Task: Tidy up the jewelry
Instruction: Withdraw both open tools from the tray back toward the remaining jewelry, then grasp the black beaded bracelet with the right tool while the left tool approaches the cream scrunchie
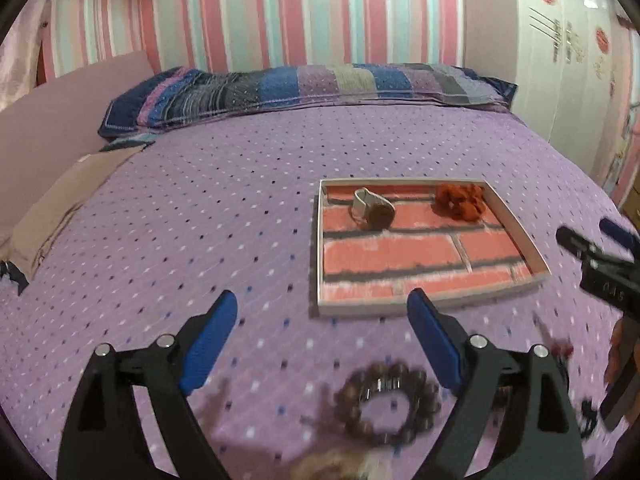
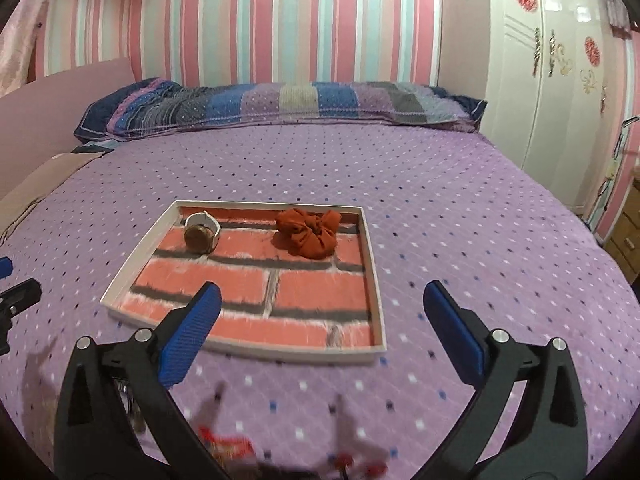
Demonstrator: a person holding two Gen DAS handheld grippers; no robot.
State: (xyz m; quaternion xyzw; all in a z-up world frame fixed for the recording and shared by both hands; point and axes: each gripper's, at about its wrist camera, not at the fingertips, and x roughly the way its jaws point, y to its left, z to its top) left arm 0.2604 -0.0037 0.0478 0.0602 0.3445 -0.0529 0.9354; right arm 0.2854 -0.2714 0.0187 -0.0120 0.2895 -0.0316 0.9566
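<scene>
While hovering low over the purple dotted bedspread (image 1: 200, 200), left gripper (image 1: 322, 318) spread wide, blue pads far apart, nothing between them. Just below and between its fingers, blurred: a brown beaded bracelet (image 1: 387, 402) flat on the bedspread, touching neither pad. Nearer the bottom edge, a pale fuzzy item, too blurred to name. Ahead and slightly right, a shallow white-rimmed tray (image 1: 320, 248) lined with a red brick pattern, resting flat on the bed. Inside, along the far edge: a watch with a white strap and round brown face (image 1: 372, 210) at the left, a rust-orange scrunchie (image 1: 460, 202) at the right, the two well apart. At the far right of the left wrist view, the other gripper's black body and blue tip.

Likewise wide open and empty: right gripper (image 2: 320, 308), held above the near rim of the same tray (image 2: 372, 280), left finger overlapping the tray's near left part in the view. Below it, at the bottom edge, small red and pale pieces on the bedspread (image 2: 480, 220), too blurred to identify. Watch (image 2: 202, 234) and scrunchie (image 2: 310, 232) again in the tray's far half.

Beyond the tray, a long patchwork pillow (image 2: 280, 108) across the head of the bed, against a pink, white and teal striped wall (image 2: 300, 20). To the right, a white wardrobe (image 2: 560, 80) with red floral decals.
</scene>
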